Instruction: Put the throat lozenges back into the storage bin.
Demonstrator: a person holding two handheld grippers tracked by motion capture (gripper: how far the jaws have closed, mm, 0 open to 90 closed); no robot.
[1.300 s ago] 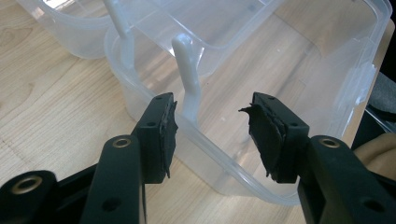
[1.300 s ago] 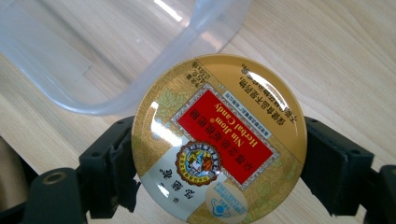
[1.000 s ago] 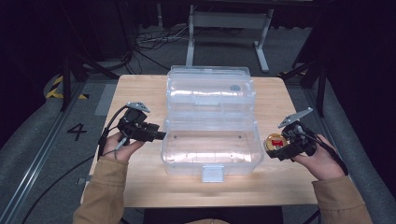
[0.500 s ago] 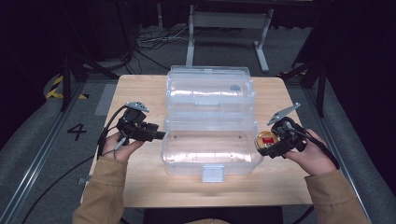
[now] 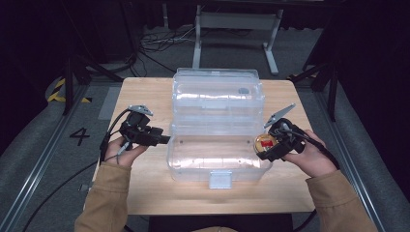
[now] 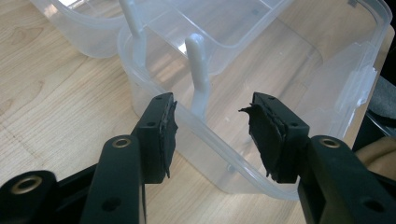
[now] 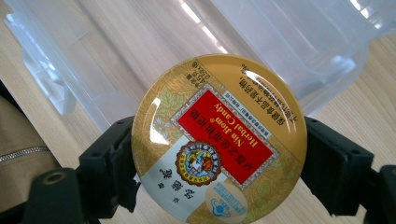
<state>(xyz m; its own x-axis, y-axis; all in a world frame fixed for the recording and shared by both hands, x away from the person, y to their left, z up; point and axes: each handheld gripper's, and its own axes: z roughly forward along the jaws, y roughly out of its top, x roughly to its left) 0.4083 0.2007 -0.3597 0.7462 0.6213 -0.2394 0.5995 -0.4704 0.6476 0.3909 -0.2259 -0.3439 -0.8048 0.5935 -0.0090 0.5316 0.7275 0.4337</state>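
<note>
1. Table [image 5: 145, 193]: light wood top; it carries a clear plastic box [image 5: 220, 159] lying open, lid [image 5: 217, 92] folded back on the far side, white latch tab at the near edge; nothing can be made out inside the near half, though glare hides part of it.
2. Left gripper [image 5: 162, 140]: at the box's left end wall; in the left gripper view [image 6: 212, 135] its jaws stand spread, the box's corner rim between them but not pinched; pads look worn and frayed; judged role: to steady the box.
3. Right gripper [image 5: 263, 145]: at the box's right end, level with the rim; jaws pinch a round candy tin [image 7: 219, 140] by its edge, printed face up toward the camera; seen also in the high view [image 5: 265, 142], just beside the box's right wall, not yet inside.
4. Step in hand, as judged: carry the tin over the right wall and set it on the box floor; do it well by lifting clear of the rim first, keeping the tin flat, lowering until it rests on the floor before spreading the jaws; the grip sits on a smooth curved edge, so a slip is possible if tilted; a firm left hold on the wall would stop the light box sliding.
5. Writing on the tin: red panel reads "Nin Jiom Herbal Candy", with Chinese characters beside it; gold leaf-patterned ground, round crest below; small print along the rim too fine to read.
</note>
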